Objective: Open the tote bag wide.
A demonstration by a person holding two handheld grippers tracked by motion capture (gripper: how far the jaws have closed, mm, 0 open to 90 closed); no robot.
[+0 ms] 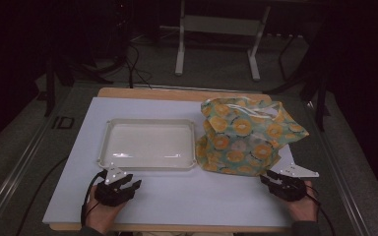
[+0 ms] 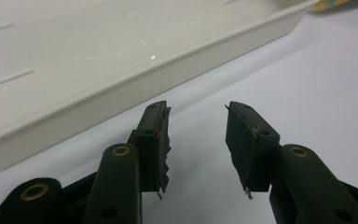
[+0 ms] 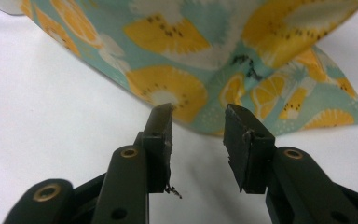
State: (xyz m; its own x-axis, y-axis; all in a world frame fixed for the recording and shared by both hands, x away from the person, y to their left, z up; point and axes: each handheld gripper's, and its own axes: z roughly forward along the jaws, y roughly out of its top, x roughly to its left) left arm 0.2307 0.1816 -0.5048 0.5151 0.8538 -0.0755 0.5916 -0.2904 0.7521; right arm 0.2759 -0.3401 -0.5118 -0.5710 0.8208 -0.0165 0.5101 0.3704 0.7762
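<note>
A white shallow tray (image 1: 106, 142) lies empty on the white board at centre left. To its right sits a teal cloth bag (image 1: 243, 135) printed with yellow citrus slices, crumpled and standing loosely. My left gripper (image 1: 127, 183) rests on the board just below the tray's near left corner, open with nothing between its jaws (image 2: 198, 135); the tray's rim (image 2: 135, 81) runs close ahead of it. My right gripper (image 1: 269, 178) sits at the bag's near right corner, open and empty (image 3: 198, 133), with the bag's fabric (image 3: 177, 56) just beyond its tips.
The white board (image 1: 187, 196) lies on a wooden tabletop (image 1: 142, 93) with bare space along its front. Beyond the table, a metal stand's legs (image 1: 179, 54) and cables (image 1: 135, 69) rest on the dark floor.
</note>
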